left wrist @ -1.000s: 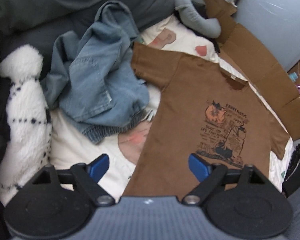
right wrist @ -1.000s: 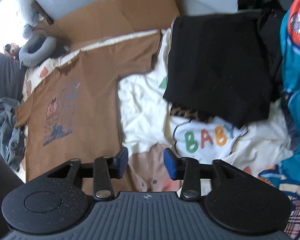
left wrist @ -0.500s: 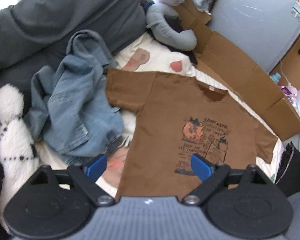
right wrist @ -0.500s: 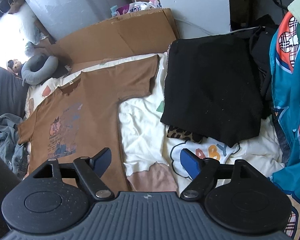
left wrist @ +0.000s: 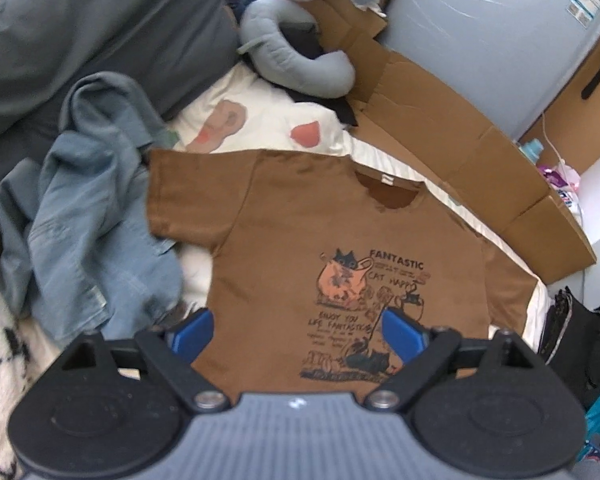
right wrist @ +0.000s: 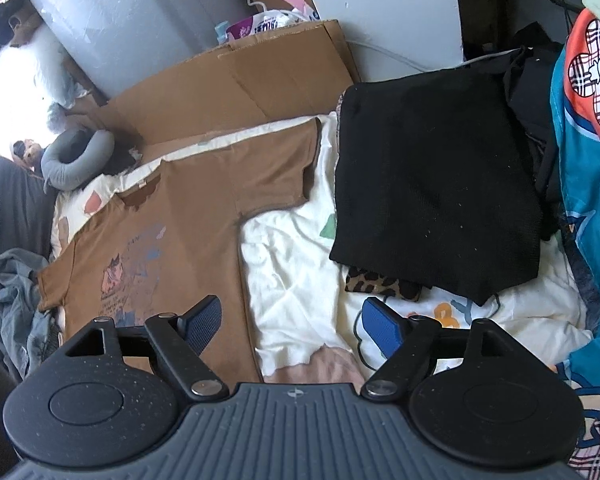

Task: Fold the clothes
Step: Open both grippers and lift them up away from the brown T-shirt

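A crumpled blue denim garment lies along the left edge of the white patterned bedsheet, its folds touching the left sleeve of the brown short-sleeved T-shirt with a cat print. That shirt lies flat, print up, across the middle of the sheet, collar toward the flattened brown cardboard at the far edge. The left gripper hangs above the shirt's lower half, blue pads spread wide and empty. The right gripper is likewise spread wide and empty, above the shirt's right hem side. A folded black garment rests at the sheet's right edge.
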